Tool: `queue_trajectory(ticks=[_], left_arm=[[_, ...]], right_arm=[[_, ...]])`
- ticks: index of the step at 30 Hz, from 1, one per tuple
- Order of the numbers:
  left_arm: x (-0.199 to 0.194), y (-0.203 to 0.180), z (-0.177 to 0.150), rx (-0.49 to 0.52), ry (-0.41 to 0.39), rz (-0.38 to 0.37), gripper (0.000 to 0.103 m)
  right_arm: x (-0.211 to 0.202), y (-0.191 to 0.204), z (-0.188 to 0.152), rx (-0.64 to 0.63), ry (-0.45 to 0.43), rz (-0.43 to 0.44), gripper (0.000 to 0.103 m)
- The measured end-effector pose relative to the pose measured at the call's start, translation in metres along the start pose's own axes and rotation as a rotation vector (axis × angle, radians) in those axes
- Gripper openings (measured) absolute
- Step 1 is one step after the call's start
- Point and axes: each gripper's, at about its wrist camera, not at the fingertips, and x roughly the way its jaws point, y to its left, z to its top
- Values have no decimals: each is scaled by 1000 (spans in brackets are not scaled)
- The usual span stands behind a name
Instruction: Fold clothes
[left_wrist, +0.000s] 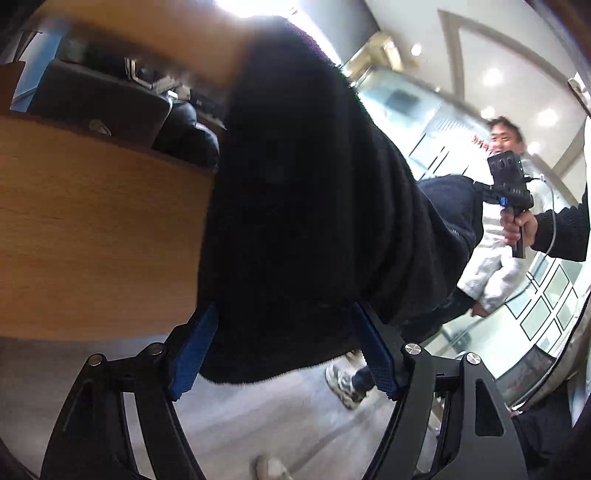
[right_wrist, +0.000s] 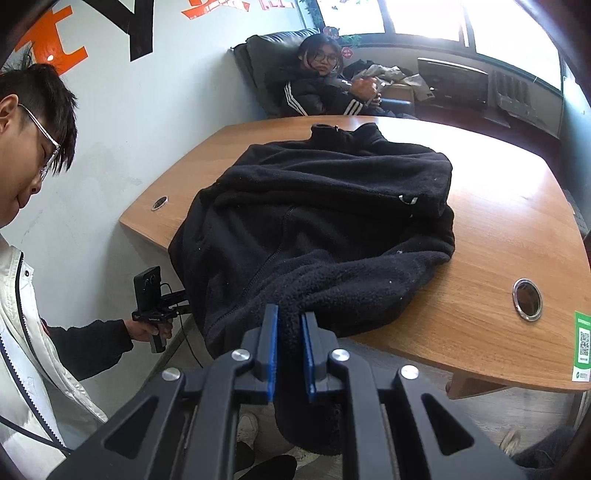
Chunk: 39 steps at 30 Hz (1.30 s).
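Fingers of my right gripper (right_wrist: 289, 354) clamp the near hem of the black fleece zip jacket (right_wrist: 325, 221), which lies bunched on the wooden bench (right_wrist: 498, 229), collar at twelve o'clock. My left gripper (left_wrist: 284, 350) stands wider, fleece between its fingers, seemingly lifting an edge for folding.

A curved wooden desk (right_wrist: 480, 229) with round cable holes (right_wrist: 527, 298) stood by a white wall (right_wrist: 122, 122) bearing orange and black lettering. Bright daylight poured through wide windows (right_wrist: 436, 18). A black leather armchair (right_wrist: 258, 62) sat behind; the floor (left_wrist: 258, 413) was pale grey.
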Motion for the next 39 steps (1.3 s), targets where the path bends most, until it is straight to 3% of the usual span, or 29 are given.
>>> queue_trajectory(ticks=[4,5,7,9,10,13,17,23,26,33,36,39], left_arm=[[8,11,-2,13,-42,-54,74],[10,11,-1,19,-45,-65,68],[5,6,4,16,-24,-83,48],[0,1,9,12,-2,-101,13],[-5,-3,14,1,16,-107,9],[-27,-32,28,-3,101,-147,8],[-61,-75,64,-36,141,-119,8],[-115,-117,154,-128,62,-77,8],[-116,-118,208,-176,42,-49,8],[-59,-92,314,-395,2,21,8],[-32,-62,358,-466,-23,72,8],[3,-16,387,-530,8,118,9]], right_arm=[[12,7,-2,-12,35,-14,12],[15,9,-2,-15,44,-17,12],[15,9,-1,-11,38,-11,12],[14,7,1,-6,28,-3,12],[14,7,2,-3,23,2,12],[13,5,5,5,7,14,12],[6,-2,16,15,-25,42,12],[-8,-18,45,46,-83,124,12],[-12,-34,69,79,-124,173,12],[1,-101,142,145,-187,200,12],[11,-141,175,206,-211,182,12],[34,-181,207,291,-193,155,12]])
